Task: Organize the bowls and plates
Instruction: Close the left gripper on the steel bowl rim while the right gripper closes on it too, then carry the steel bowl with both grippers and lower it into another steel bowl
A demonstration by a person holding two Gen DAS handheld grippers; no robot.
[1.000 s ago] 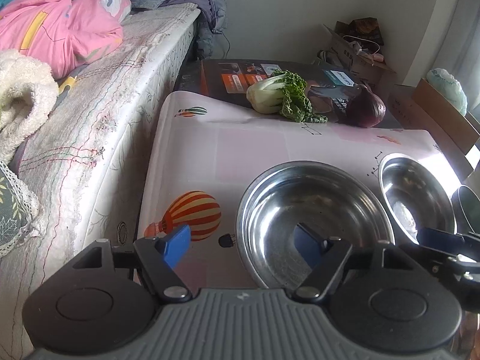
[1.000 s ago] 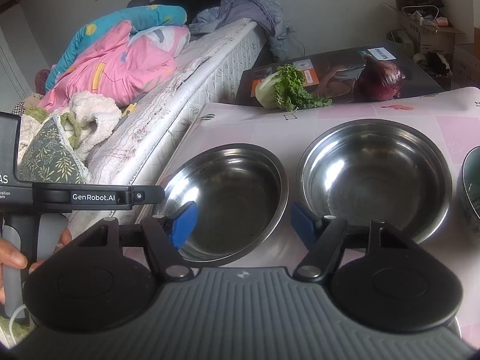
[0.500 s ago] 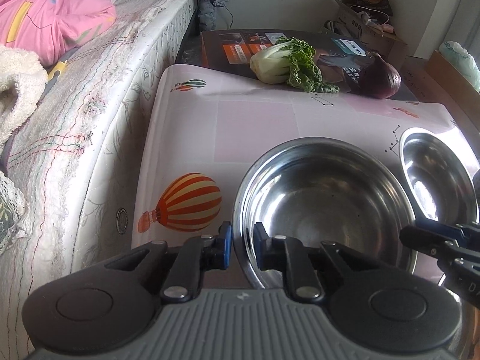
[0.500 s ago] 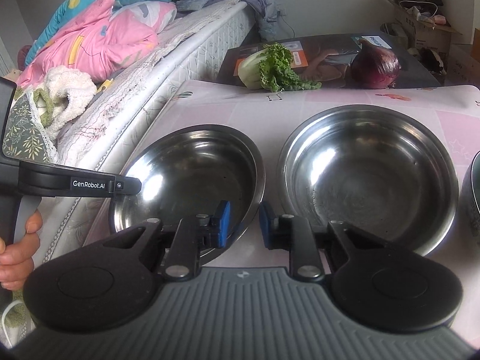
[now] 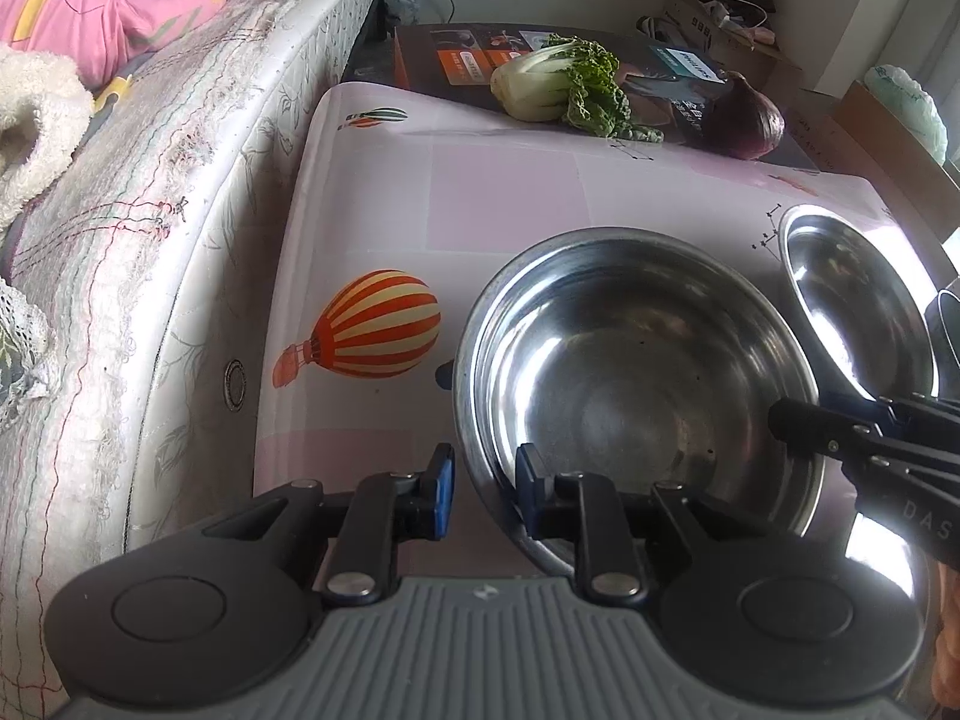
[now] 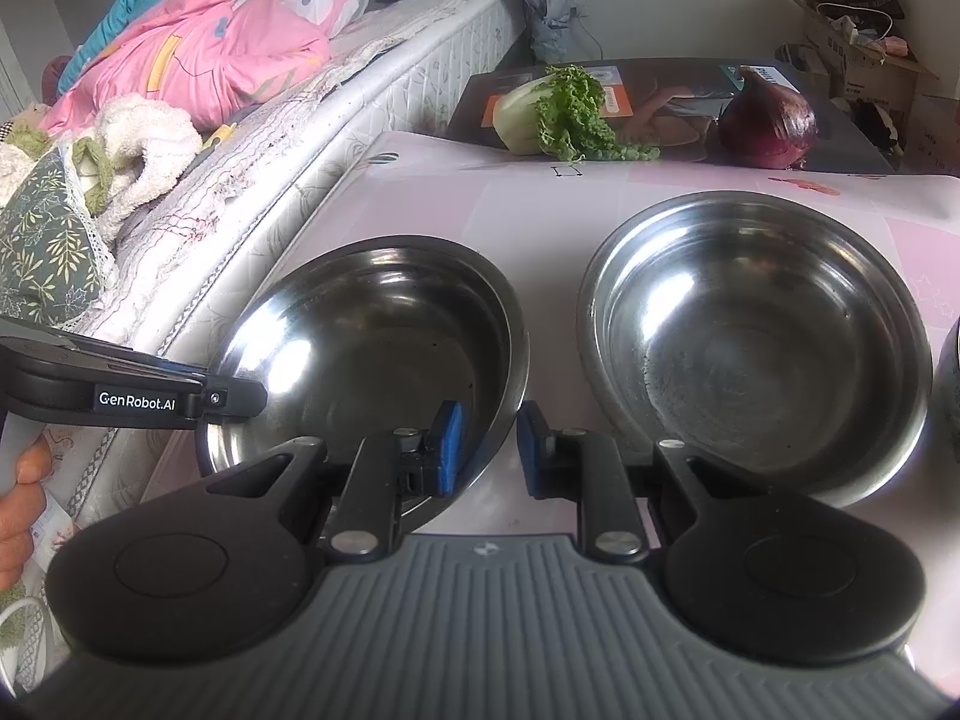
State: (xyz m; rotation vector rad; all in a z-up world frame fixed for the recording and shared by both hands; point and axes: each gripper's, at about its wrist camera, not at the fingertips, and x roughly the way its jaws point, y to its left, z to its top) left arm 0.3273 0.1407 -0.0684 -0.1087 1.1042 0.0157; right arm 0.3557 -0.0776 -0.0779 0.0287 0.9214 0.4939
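Two steel bowls sit on the pink table. The left bowl (image 5: 630, 384) also shows in the right wrist view (image 6: 372, 348). My left gripper (image 5: 483, 489) is shut on its near left rim, one pad inside and one outside. My right gripper (image 6: 486, 447) is shut on the same bowl's near right rim. The second steel bowl (image 6: 756, 330) stands to the right, apart; it shows in the left wrist view (image 5: 852, 294) too. A dark vessel's edge (image 6: 948, 384) shows at far right.
A bok choy (image 5: 558, 84) and a red onion (image 5: 744, 120) lie at the table's far edge on a dark box (image 6: 660, 90). A mattress (image 5: 150, 210) with bedding runs along the table's left side. Cardboard boxes (image 5: 720, 12) stand behind.
Both grippers went from wide open to closed on the left bowl's near rim, one on each side. The views moved a little closer to the bowl.
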